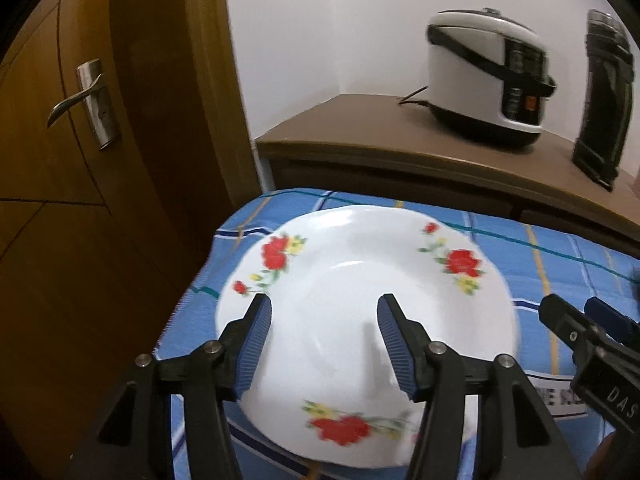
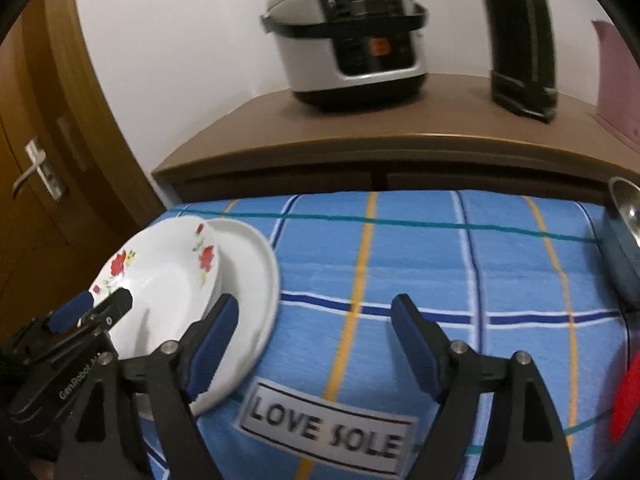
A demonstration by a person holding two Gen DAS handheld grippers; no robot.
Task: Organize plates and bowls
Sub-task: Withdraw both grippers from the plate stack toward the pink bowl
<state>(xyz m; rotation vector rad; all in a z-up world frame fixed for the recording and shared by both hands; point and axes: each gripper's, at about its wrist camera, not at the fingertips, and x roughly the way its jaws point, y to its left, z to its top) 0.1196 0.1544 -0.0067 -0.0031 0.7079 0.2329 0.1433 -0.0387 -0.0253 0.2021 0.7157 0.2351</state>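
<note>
While the left gripper [image 1: 325, 312] hangs over the flowered plate [image 1: 360, 280] with its jaws spread and nothing pinched between them, the right gripper [image 2: 316, 316] stands equally released above the bare blue checked cloth [image 2: 420, 256], its blue pads clear of everything. The flowered plate, a deep white dish with red blossoms on its rim, holds nothing; it sits on top of a plain white plate [image 2: 256, 264], offset so that the plain rim sticks out to the right. That makes two plates, stacked at the left end of the cloth-covered table; whether more lie between them cannot be told. Only the right wrist view shows the plain plate under the flowered one, since the left view looks down onto the top dish alone. The right view also takes in a white label reading LOVE SOLE [image 2: 326, 432] on the cloth, a metal rim [image 2: 626, 204] at the far right edge, and something red [image 2: 628, 404] at the lower right. Both views show one rice cooker [image 2: 348, 36] and one tall black appliance [image 2: 520, 36] on the brown cabinet [image 2: 360, 120] behind, and a wooden door with one lever handle [image 1: 80, 96].
</note>
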